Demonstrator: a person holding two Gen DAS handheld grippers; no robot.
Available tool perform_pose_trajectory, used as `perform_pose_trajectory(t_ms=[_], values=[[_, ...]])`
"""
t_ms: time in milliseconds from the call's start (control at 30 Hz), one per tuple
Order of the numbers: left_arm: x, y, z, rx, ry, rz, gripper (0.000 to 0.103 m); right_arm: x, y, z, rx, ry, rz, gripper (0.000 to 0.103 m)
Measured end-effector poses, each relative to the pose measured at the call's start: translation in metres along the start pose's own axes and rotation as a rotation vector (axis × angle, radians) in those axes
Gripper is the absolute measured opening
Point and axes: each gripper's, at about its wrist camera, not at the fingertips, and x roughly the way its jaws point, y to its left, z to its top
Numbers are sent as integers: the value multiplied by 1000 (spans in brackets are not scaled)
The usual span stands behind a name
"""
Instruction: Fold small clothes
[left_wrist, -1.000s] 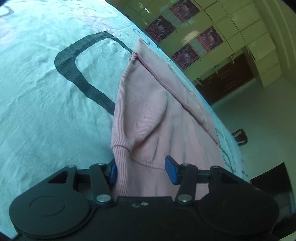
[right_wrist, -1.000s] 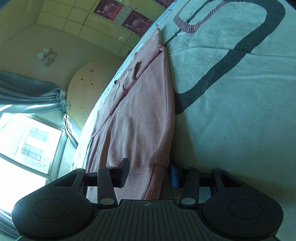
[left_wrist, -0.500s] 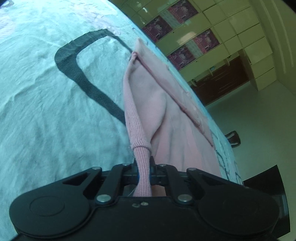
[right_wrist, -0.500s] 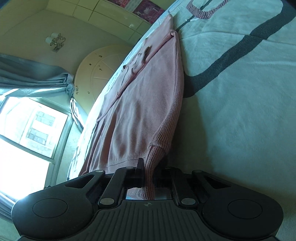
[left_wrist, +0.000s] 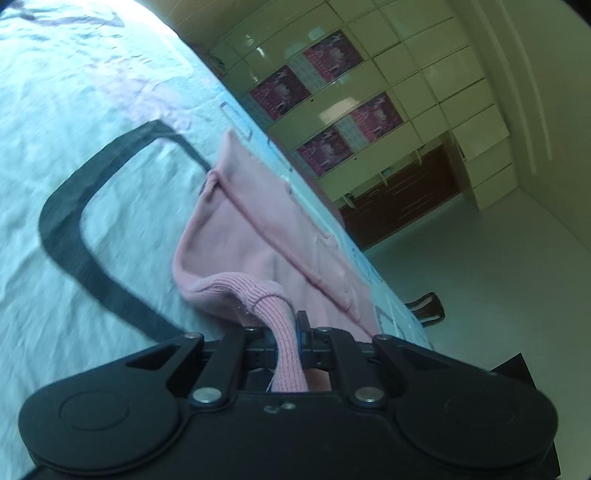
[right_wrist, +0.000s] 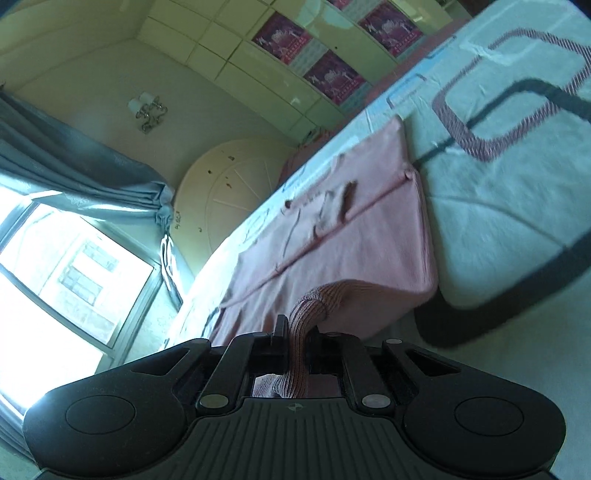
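Jaws clenched: the left gripper (left_wrist: 286, 332) pinches one ribbed hem corner of the pink garment (left_wrist: 266, 236), the right gripper (right_wrist: 299, 332) the other, over the bed (left_wrist: 74, 110). Uneven lifting could skew the fold, or thick knit could slip free.

Bed (left_wrist: 74, 110): pale blue-white sheet with a dark looped band (left_wrist: 66, 229) and a striped maroon band (right_wrist: 480, 147). Cream cabinet wall (left_wrist: 424, 74) carrying magenta posters (left_wrist: 332, 55). Grey curtain (right_wrist: 74, 162) beside bright window (right_wrist: 66, 273). Wall lamp (right_wrist: 147, 110) above round white headboard (right_wrist: 236, 184).
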Motion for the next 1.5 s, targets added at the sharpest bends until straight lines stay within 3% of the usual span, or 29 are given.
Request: perform_pose_trajectory(t_ms=[133, 333, 533, 767, 867, 900, 933, 1000, 1067, 1167, 1200, 1233, 1300, 1467, 1500], values=[[41, -19, 49, 47, -33, -43, 5, 30, 20, 51, -56, -62, -51, 7], [133, -25, 127, 74, 4, -7, 5, 98, 18, 128, -20, -132, -116, 7], [224, -2, 176, 63, 112, 116, 5, 181, -19, 180, 89, -72, -204, 7], [286, 34, 196, 51, 215, 161, 6, 243, -65, 202, 145, -11, -301, 7], [293, 40, 202, 39, 199, 152, 20, 256, -77, 207, 168, -5, -274, 8], [291, 40, 204, 36, 180, 145, 37, 257, -78, 209, 159, -9, -288, 9], [284, 39, 207, 43, 139, 143, 61, 255, -76, 210, 144, -22, -316, 15], [271, 32, 210, 105, 51, 168, 85, 245, -72, 209, 107, -80, -325, 67], [267, 23, 217, 205, 40, 191, 84, 237, -67, 210, 49, -113, -326, 73], [273, 15, 220, 340, 114, 219, 81, 238, -67, 211, -11, -78, -348, 72], [277, 12, 220, 388, 137, 233, 76, 241, -66, 212, -42, -57, -365, 71], [283, 7, 217, 452, 175, 250, 66, 247, -63, 212, -86, -25, -376, 69], [294, 3, 213, 527, 235, 276, 59, 262, -60, 212, -166, 29, -415, 59], [324, 1, 203, 627, 328, 312, 52, 301, -61, 205, -321, 154, -510, 55], [327, 0, 201, 640, 334, 314, 49, 306, -62, 203, -344, 176, -520, 47]])
